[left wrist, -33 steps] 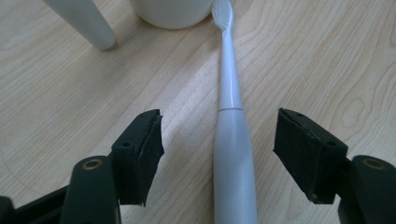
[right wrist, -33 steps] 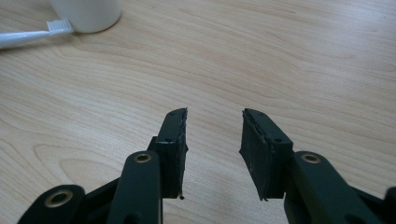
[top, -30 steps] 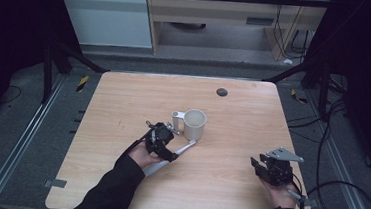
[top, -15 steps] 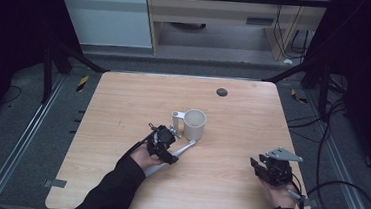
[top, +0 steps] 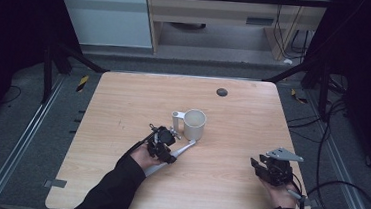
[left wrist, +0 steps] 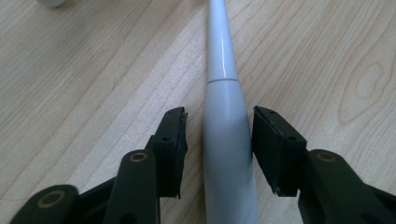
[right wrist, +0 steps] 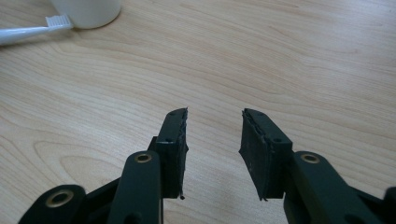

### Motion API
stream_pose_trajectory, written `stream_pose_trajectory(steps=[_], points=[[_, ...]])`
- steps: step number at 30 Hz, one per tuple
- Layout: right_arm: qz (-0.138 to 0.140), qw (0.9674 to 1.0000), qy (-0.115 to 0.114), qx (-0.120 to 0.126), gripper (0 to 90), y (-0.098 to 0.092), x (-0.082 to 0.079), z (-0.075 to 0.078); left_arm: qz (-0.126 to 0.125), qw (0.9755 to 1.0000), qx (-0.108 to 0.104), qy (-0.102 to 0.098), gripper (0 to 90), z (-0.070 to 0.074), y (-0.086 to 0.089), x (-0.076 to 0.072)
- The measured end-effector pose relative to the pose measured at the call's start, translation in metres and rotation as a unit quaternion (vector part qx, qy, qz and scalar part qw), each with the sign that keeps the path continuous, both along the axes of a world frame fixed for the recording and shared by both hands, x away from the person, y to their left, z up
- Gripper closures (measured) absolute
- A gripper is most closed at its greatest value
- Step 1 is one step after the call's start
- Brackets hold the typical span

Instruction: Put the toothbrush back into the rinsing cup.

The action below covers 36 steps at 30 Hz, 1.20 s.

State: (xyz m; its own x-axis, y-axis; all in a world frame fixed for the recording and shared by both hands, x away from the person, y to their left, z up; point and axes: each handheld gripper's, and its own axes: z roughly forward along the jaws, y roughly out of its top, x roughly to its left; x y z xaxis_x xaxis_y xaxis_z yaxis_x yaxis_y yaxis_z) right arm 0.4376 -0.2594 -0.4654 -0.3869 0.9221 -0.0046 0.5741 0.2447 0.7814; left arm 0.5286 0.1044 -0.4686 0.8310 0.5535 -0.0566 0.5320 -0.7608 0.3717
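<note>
a white electric toothbrush (left wrist: pixel 224 140) lies flat on the wooden table, its thick handle toward the near edge. its slim neck runs diagonally up to the bristled head (right wrist: pixel 58 20), which rests just beside the base of a white mug (top: pixel 194 124).

Glossy white plastic toothbrush (left wrist: pixel 224 140), wood-grain table (left wrist: pixel 93 84)

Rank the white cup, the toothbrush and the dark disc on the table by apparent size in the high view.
1. toothbrush, longest, though the left gripper covers part of it
2. white cup
3. dark disc, smallest, and farthest from the camera
</note>
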Motion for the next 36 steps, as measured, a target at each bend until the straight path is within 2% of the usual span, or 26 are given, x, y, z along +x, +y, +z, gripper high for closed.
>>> stream_pose_trajectory(steps=[8, 18, 21, 26, 36], points=[[-0.001, 1.0000, 0.000, -0.001, 60.8, 0.000, 0.001, -0.001, -0.001, 1.0000, -0.008, 0.001, 65.3, 0.000, 0.000, 0.001], [0.000, 1.0000, 0.000, -0.001, 61.0, -0.001, 0.001, 0.000, -0.006, 0.9999, -0.007, -0.004, 66.7, 0.000, 0.000, 0.000], [-0.001, 1.0000, 0.001, -0.001, 61.1, -0.001, 0.001, -0.001, -0.010, 0.9998, -0.002, -0.016, 66.8, 0.001, 0.001, -0.001], [-0.001, 1.0000, 0.002, -0.001, 61.3, -0.002, 0.001, -0.001, -0.008, 0.9996, -0.014, -0.022, 66.8, 0.007, 0.006, -0.003], [-0.001, 1.0000, 0.002, 0.001, 61.3, -0.001, 0.001, -0.001, -0.006, 0.9993, -0.020, -0.032, 66.9, 0.015, 0.014, -0.007]])
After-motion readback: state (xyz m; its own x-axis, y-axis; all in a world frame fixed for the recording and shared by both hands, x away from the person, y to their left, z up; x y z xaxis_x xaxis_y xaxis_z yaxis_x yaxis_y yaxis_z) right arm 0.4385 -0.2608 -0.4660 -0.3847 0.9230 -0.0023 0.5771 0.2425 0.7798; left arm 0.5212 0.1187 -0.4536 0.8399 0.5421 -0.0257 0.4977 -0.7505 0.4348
